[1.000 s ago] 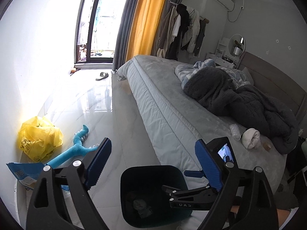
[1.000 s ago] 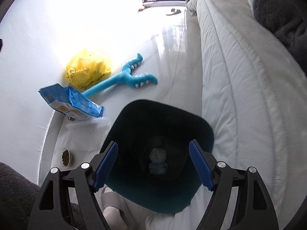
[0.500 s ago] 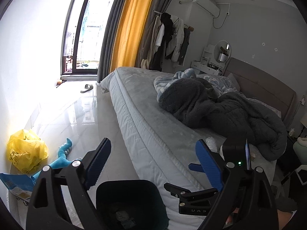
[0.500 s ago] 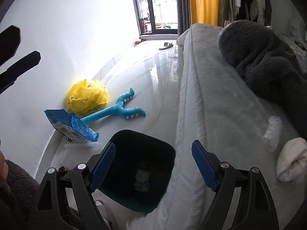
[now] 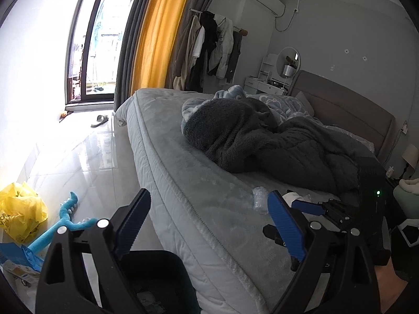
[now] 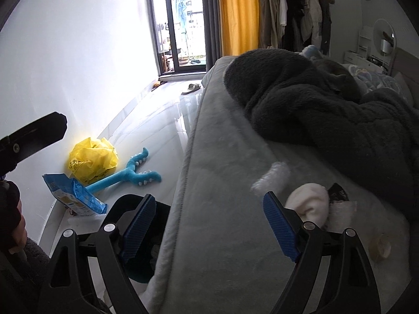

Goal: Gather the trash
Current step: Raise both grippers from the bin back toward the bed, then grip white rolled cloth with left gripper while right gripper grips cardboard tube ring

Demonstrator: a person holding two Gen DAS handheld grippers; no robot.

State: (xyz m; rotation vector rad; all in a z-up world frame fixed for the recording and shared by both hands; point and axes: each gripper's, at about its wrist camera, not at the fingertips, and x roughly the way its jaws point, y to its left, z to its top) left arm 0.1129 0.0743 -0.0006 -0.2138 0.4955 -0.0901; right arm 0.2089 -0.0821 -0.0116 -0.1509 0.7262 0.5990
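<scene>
A dark teal trash bin point(image 5: 157, 282) stands on the floor against the bed's side; it also shows in the right wrist view point(image 6: 146, 238). On the bed lie a crumpled clear plastic bottle point(image 6: 272, 176), a white wad point(image 6: 310, 204), a small dark wrapper point(image 6: 339, 192) and a small pale cup point(image 6: 379, 246). The bottle also shows in the left wrist view point(image 5: 259, 200). My left gripper point(image 5: 209, 227) is open and empty above the bed edge. My right gripper point(image 6: 209, 227) is open and empty, just left of the white wad.
A grey bed point(image 5: 199, 183) with a dark blanket point(image 5: 262, 144) fills the right side. On the floor by the wall lie a yellow plastic bag point(image 6: 91, 159), a blue snack bag point(image 6: 73, 195) and a blue toy point(image 6: 131, 175). A slipper point(image 5: 99, 121) lies near the balcony door.
Both grippers have lifted from over the bin and swung right toward the bed. The trash on the bed has come close to the right gripper. Both stayed open.
</scene>
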